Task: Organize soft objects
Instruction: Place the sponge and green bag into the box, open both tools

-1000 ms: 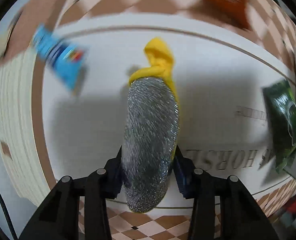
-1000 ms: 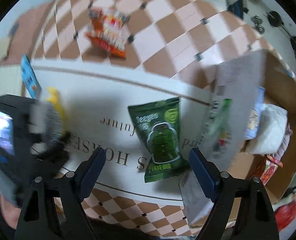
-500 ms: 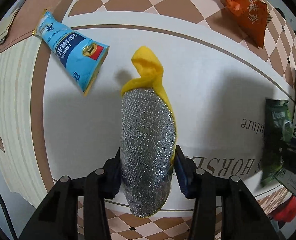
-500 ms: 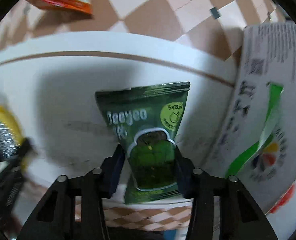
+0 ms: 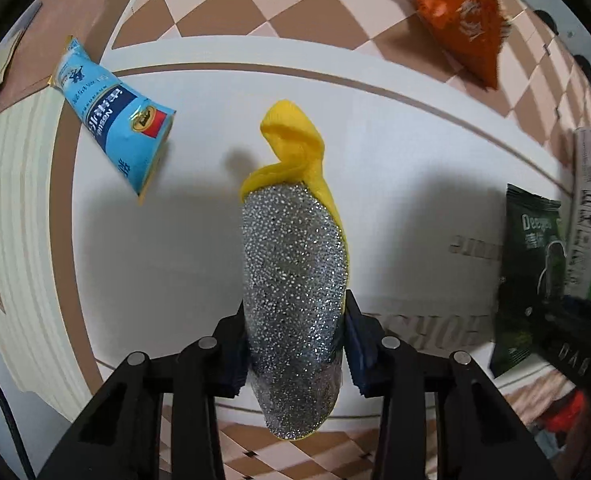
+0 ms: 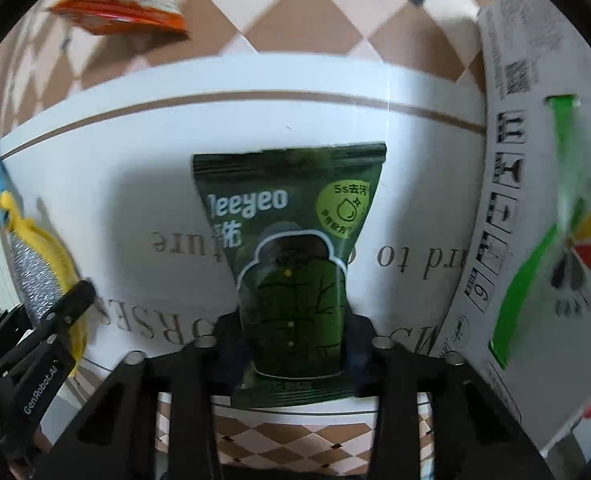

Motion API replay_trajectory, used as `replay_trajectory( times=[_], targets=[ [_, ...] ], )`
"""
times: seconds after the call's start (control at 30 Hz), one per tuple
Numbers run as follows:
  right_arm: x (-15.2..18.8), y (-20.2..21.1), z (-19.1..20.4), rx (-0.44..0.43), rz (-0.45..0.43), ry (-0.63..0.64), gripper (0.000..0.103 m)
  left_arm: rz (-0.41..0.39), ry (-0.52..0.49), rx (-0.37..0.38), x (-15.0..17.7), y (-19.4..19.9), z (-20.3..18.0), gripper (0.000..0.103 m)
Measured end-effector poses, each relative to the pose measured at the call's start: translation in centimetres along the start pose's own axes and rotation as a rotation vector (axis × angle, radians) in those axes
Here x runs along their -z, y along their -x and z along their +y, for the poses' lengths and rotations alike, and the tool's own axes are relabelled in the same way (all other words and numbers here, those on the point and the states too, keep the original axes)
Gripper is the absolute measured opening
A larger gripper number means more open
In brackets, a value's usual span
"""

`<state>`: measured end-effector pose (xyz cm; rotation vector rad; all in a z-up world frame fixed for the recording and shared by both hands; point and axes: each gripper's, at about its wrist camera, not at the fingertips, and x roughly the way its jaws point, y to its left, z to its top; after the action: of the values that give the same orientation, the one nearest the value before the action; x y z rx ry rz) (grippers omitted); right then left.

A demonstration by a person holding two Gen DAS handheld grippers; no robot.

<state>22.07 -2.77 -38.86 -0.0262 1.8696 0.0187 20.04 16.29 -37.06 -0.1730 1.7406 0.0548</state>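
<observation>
My left gripper [image 5: 295, 344] is shut on a silver and yellow scrubbing cloth [image 5: 293, 272] and holds it above the white mat [image 5: 395, 152]. My right gripper [image 6: 293, 340] is shut on a dark green Deeyeo packet [image 6: 291, 248] near the mat's front edge. The green packet also shows at the right of the left wrist view [image 5: 531, 272]. The cloth and left gripper show at the left of the right wrist view [image 6: 39, 264]. A blue Nestle packet [image 5: 111, 114] lies at the mat's far left.
An orange snack bag [image 5: 461, 20] lies on the checkered floor beyond the mat. A cardboard box flap with printed labels [image 6: 535, 200] stands close on the right. The mat [image 6: 135, 140] carries printed lettering.
My right gripper has moved in on the green packet and shut on it. My left gripper has kept hold of the cloth and shifted slightly.
</observation>
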Motion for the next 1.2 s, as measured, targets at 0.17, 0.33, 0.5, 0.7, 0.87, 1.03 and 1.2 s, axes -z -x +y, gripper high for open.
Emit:
replay_trajectory(
  times=[0.17,0.33,0.5,0.7,0.87,1.03,1.2],
  targets=[
    [3.7,6.8,-0.9,-0.146,-0.135,0.033,0.036,-0.114,-0.021,0.075,1.9,7.0,-2.2,0.035],
    [7.8,15.6,-5.4,-0.226,-0.291,0.057,0.035,-0.241,-0.07,0.18,4.1,16.3,-7.5,0.035],
    [10.4,21.5,-12.6,-0.185,-0.384,0.007,0.035,-0.25,-0.138,0.274,5.6,20.2,-14.2,0.036],
    [10.3,20.9,-21.3,-0.121,-0.361,-0.095,0.035,-0.082,-0.182,0.314,3.8,15.5,-23.6,0.036],
    [8.5,15.6,-26.2,-0.126,-0.276,-0.154,0.035,0.113,-0.144,0.325,2.1,9.2,-29.3,0.036],
    [6.9,10.8,-27.7,-0.109,-0.218,-0.16,0.035,0.233,-0.095,0.302,2.7,4.8,-30.9,0.036],
    [6.0,7.6,-28.3,-0.101,-0.16,-0.146,0.036,0.276,-0.091,0.272,2.8,2.8,-31.7,0.039]
  ],
)
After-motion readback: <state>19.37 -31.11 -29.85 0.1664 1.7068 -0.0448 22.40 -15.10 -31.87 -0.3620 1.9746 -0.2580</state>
